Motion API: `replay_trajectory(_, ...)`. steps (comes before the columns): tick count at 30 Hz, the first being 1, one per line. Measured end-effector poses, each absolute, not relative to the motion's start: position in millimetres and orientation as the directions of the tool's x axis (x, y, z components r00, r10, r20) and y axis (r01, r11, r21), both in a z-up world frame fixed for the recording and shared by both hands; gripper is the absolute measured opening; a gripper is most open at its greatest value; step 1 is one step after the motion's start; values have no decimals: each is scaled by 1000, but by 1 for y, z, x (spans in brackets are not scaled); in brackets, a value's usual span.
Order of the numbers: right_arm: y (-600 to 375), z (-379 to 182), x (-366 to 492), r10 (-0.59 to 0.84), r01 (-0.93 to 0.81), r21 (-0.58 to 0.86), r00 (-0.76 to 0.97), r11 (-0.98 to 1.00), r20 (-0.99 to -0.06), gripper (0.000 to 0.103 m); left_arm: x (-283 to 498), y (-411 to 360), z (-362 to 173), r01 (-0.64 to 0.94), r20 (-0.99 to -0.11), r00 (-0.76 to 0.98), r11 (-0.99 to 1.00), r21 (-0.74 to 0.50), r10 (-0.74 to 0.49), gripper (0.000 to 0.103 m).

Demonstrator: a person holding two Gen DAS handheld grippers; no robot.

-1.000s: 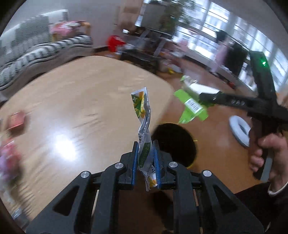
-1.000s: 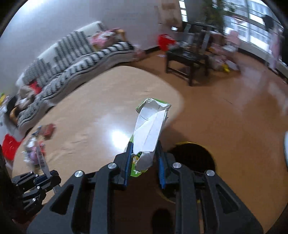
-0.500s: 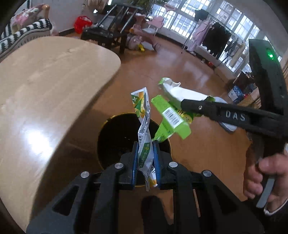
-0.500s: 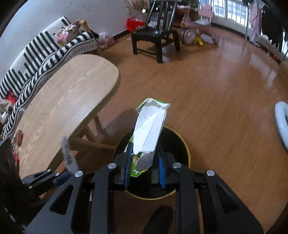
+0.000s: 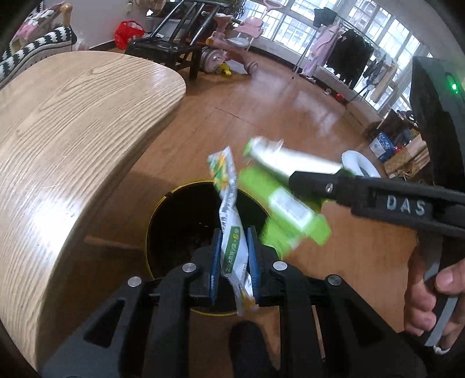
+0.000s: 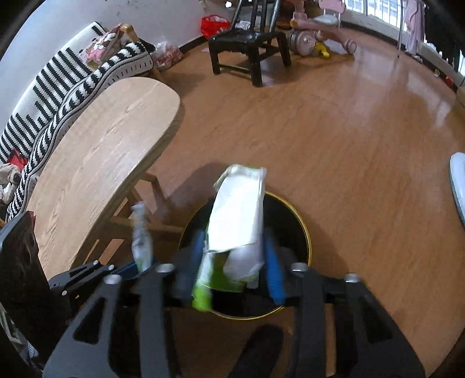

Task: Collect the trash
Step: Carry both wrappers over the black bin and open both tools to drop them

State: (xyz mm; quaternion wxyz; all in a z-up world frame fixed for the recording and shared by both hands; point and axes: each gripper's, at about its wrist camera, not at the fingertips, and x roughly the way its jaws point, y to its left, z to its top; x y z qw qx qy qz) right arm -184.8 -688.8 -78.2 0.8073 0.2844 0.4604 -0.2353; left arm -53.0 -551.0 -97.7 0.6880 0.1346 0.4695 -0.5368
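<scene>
Wood floor (image 5: 261, 101) filled most of both views. The pale table (image 5: 72, 116) ran from 9 to 11 o'clock in the left view. The striped sofa (image 6: 58, 75) sat behind it at 10 o'clock in the right view. A black chair (image 6: 247, 40) stood at 12, with a pink trike (image 6: 316, 26) just beside it at 1 o'clock.

The black bin (image 5: 174, 189), with its yellow rim, stood on the floor by the table's rounded end. It was dead centre under both grippers, at about 6 o'clock in each view.

The right gripper (image 6: 235, 241) was over the bin mouth with its blue pads (image 6: 273, 261) spread wide. The green-and-white carton (image 6: 235, 215) sat between them, blurred and tilted, with its white torn end up at 12 and its green end down at 7. It touched neither pad clearly, so it looked loose. In the left view the carton came in from 3 o'clock, over the bin's right rim. The right hand (image 5: 430, 290) held the handle at 4 o'clock.

The left gripper (image 5: 234, 232) was also over the bin, with its pads nearly together and pinching the twisted wrapper (image 5: 232, 221). The wrapper's top pointed to 12 and its tail hung past the pads toward 6, blurry.

A white ring (image 5: 360, 162) lay on the floor at 2 o'clock, apart from the bin.
</scene>
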Motion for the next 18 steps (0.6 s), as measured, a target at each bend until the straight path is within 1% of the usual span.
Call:
replay_trajectory(1, -689, -78, -184, -122, 640, 237, 464, 731, -877, 55, -54, -550, -96, 863, -791, -12, 393, -317, -611, 21)
replay_trajectory(2, -688, -76, -184, -132, 639, 226, 462, 735, -877, 56, -53, -550, -95, 862, -792, -6, 399, -314, -610, 38)
replay_trajectory(3, -687, -74, -184, -140, 641, 221, 463, 735, -875, 61, -53, -550, -94, 860, -793, 2, 406, -310, -610, 65)
replay_trajectory(4, -687, -73, -184, -140, 642, 226, 467, 733, -873, 64, -53, -546, -91, 858, -785, 23, 415, -302, -619, 73)
replay_trajectory(5, -688, -70, -186, -143, 644, 234, 477, 729, -867, 68, -53, -545, -90, 859, -780, 33, 417, -298, -625, 75)
replay_trajectory(6, -688, -68, -186, -148, 645, 235, 482, 727, -864, 70, -55, -542, -86, 863, -780, 38, 414, -290, -625, 75)
replay_trajectory(10, -680, -54, -188, -184, 642, 227, 507, 732, -842, 72, -54, -528, -69, 864, -769, 54, 415, -284, -637, 76)
replay_trajectory(11, -678, -50, -187, -188, 638, 227, 514, 735, -837, 74, -54, -521, -64, 865, -764, 59, 414, -282, -642, 78)
replay_trajectory(14, -661, -30, -177, -189, 603, 238, 557, 761, -809, 77, -52, -491, -44, 868, -747, 109, 429, -250, -656, 87)
replay_trajectory(18, -626, -8, -155, -155, 524, 250, 611, 814, -777, 81, -44, -435, -14, 856, -716, 190, 471, -215, -672, 89)
